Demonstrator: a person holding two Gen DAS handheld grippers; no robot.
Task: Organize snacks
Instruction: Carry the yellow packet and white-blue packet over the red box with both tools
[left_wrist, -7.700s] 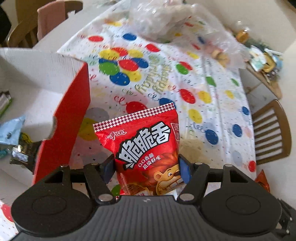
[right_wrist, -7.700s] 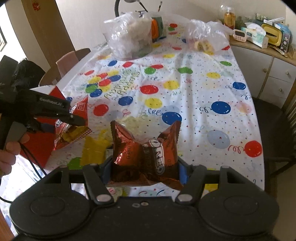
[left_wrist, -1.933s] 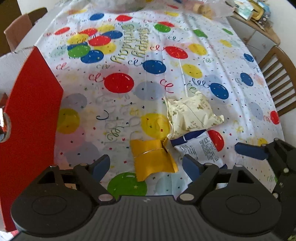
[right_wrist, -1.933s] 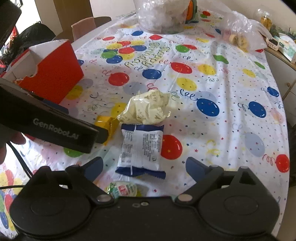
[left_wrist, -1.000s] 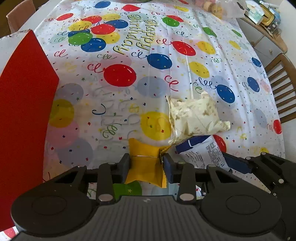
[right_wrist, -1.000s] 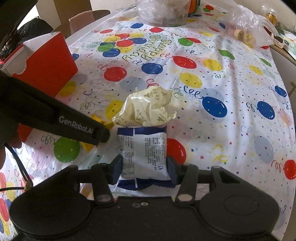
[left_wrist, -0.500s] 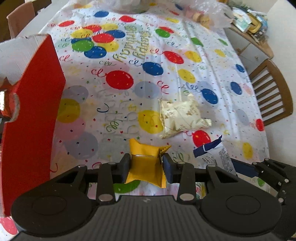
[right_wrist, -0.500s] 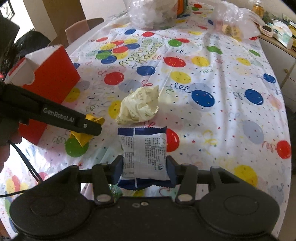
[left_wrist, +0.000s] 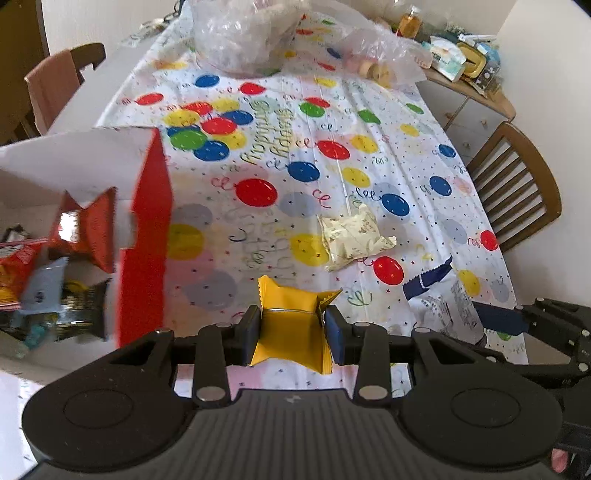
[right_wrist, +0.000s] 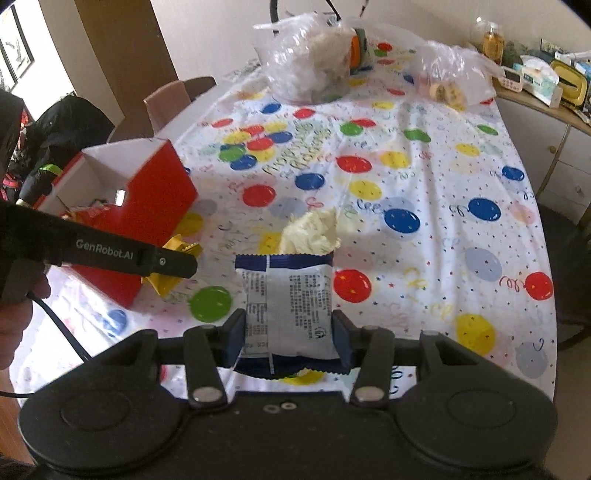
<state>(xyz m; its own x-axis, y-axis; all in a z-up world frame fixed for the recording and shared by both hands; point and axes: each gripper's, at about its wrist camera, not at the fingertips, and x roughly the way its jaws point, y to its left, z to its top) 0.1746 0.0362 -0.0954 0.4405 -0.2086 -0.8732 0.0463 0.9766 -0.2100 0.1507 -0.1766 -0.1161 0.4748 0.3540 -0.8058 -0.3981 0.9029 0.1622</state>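
Transport step in hand: left gripper (left_wrist: 291, 328) pinches a yellow packet (left_wrist: 291, 325), right gripper (right_wrist: 288, 332) a white-and-blue packet (right_wrist: 288, 306), both lifted above the tablecloth (right_wrist: 424, 184). Next move, judged: carry each over the red box (left_wrist: 147, 236) and release inside; the cream packet (left_wrist: 351, 236) lies on the cloth.

My left tool (left_wrist: 291, 328) is matt black plastic with a ribbed body, and it pinches a smooth, glossy yellow foil packet (left_wrist: 290, 332). The white-and-blue wrapper (right_wrist: 288, 310) in my right tool (right_wrist: 288, 332) looks like slick plastic film. I see a wrinkled, shiny balloon-print cloth (left_wrist: 332, 177) over the table, a red cardboard box (left_wrist: 147, 236) and a varnished wooden chair (left_wrist: 517, 184).
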